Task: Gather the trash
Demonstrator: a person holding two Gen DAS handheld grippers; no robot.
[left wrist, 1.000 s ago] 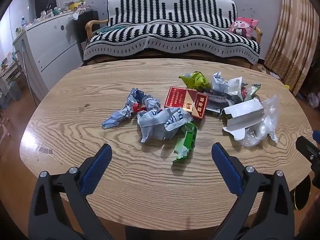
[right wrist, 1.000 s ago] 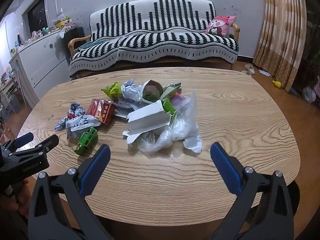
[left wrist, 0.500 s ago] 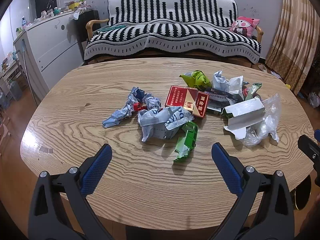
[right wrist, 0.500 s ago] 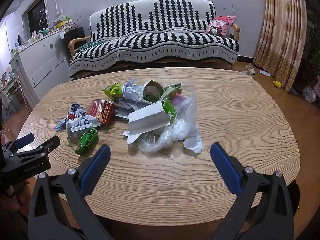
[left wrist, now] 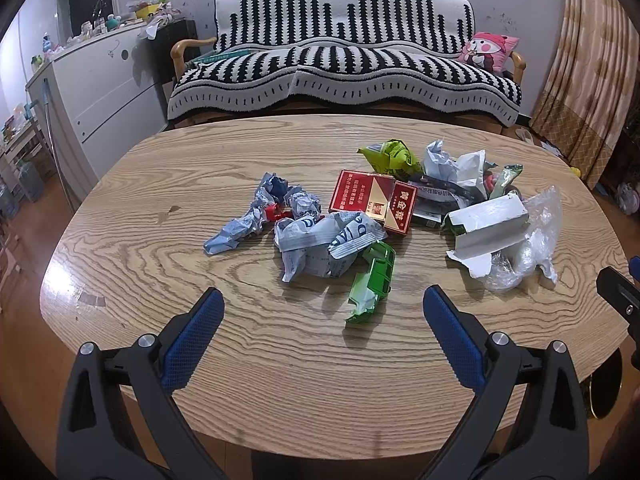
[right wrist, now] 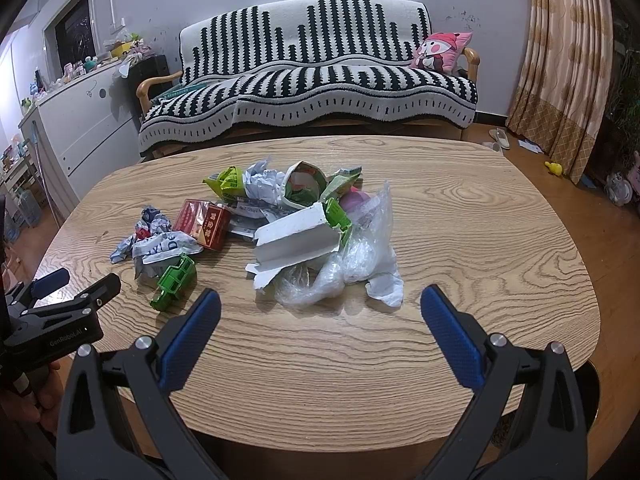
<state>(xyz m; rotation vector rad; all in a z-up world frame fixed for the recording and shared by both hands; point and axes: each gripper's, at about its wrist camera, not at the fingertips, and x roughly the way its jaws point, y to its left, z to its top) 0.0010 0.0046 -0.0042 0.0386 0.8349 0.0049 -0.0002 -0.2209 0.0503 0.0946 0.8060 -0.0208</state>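
**Two grippers wide apart over a table of scattered trash**

Both of my grippers hang above the near edge of the wooden table (left wrist: 160, 248), and neither one holds anything. On the left gripper (left wrist: 323, 307) I see the blue-padded fingers (left wrist: 192, 336) spread far apart, with bare wood between them. On the right gripper (right wrist: 320, 308) the fingers (right wrist: 450, 338) stand just as wide and clamp on nothing.

From the left wrist view, the trash lies in a loose band across the middle of the table. A crushed green carton (left wrist: 372, 280) sits at 12 o'clock, nearest my left fingers. Just beyond it lies a crumpled grey-and-blue wrapper (left wrist: 320, 240), touching a red cigarette pack (left wrist: 372, 202) behind it. At 11 o'clock is a twisted blue-grey wrapper (left wrist: 248, 216). Toward 1 o'clock a torn white box (left wrist: 486, 226) rests on a clear plastic bag (left wrist: 536, 236), and a lime-green wrapper (left wrist: 394, 156) lies farther back.

From the right wrist view, the white box and plastic bag are straight ahead at 12 o'clock, and the left gripper shows at 9 o'clock, held by a hand (right wrist: 38, 398) at the frame's edge. A striped sofa (right wrist: 312, 92) stands behind the table.
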